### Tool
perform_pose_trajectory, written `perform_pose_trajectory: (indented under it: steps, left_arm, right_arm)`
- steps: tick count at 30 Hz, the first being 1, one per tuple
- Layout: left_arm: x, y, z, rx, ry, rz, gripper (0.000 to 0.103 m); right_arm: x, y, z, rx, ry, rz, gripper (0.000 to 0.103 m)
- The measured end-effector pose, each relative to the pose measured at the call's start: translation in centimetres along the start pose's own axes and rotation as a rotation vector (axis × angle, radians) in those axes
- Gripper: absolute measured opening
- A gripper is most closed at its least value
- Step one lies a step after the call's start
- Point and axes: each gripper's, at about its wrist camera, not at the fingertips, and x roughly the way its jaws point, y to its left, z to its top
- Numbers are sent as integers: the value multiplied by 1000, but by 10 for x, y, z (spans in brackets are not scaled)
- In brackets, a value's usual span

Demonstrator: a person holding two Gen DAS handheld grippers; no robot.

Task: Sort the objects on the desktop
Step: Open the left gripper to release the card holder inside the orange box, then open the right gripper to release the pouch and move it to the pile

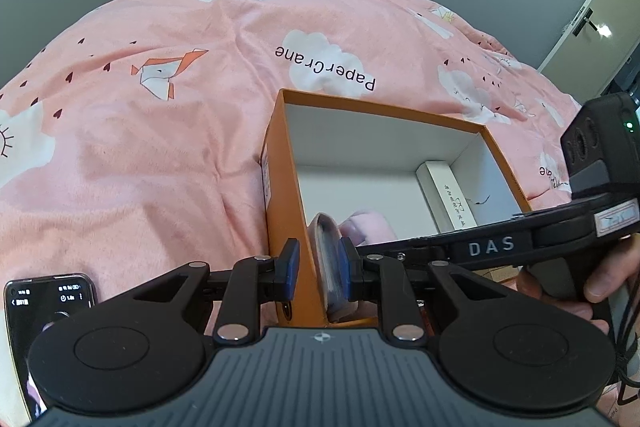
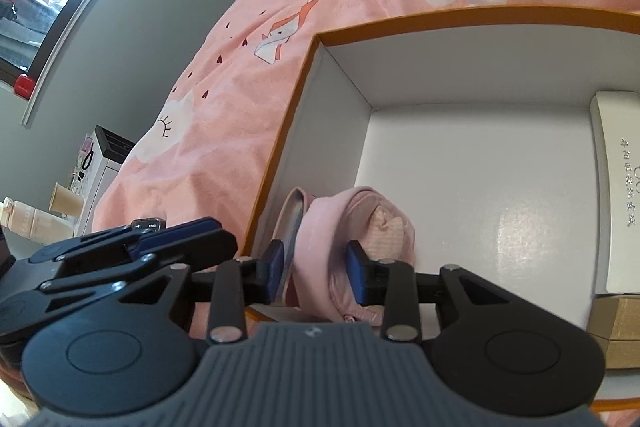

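An orange box (image 1: 280, 187) with a white inside stands on the pink bed cover. A flat pink case (image 1: 330, 267) stands inside against its left wall. My left gripper (image 1: 318, 267) straddles that wall with narrow jaws. Its right pad lies on the case, and a gap shows at the left pad. A pink cloth bundle (image 2: 360, 223) lies beside the case (image 2: 296, 211). My right gripper (image 2: 316, 267) is shut on the bundle, its left pad against the case's edge. A white oblong carton (image 2: 616, 195) lies along the box's right side.
A phone (image 1: 48, 307) with a lit screen lies on the cover at the lower left. A hand (image 1: 600, 287) holds the right gripper's handle. A brown cardboard piece (image 2: 616, 323) sits at the box's near right. A door is at the far right and plush toys are at the back.
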Motion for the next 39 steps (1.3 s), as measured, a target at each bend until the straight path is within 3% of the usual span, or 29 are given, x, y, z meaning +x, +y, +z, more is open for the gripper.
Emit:
perform_pose_trajectory:
  steps: [15,21,27,33,39]
  left_arm:
    - [-9,-13,-6,45,-43,0,23]
    - [-19,-46,-18,194,-123,-15,23]
    - [-27,-77,-37,327,-173,-98,23]
    - [-22,-96,-54,454,-161,-96,23]
    - [-16,-92,-60,439,-100,-113,23]
  right_arm:
    - [-24,8,-14,-77,-62,-49,38]
    - [-51,19,-34,-171,-173,-102,38]
    - [-78,23,-68,-260,-300,-201,38]
    - [-97,16,-97,-243,-376,-299,38]
    - [-110,10,-124,-206,-387,-331,38]
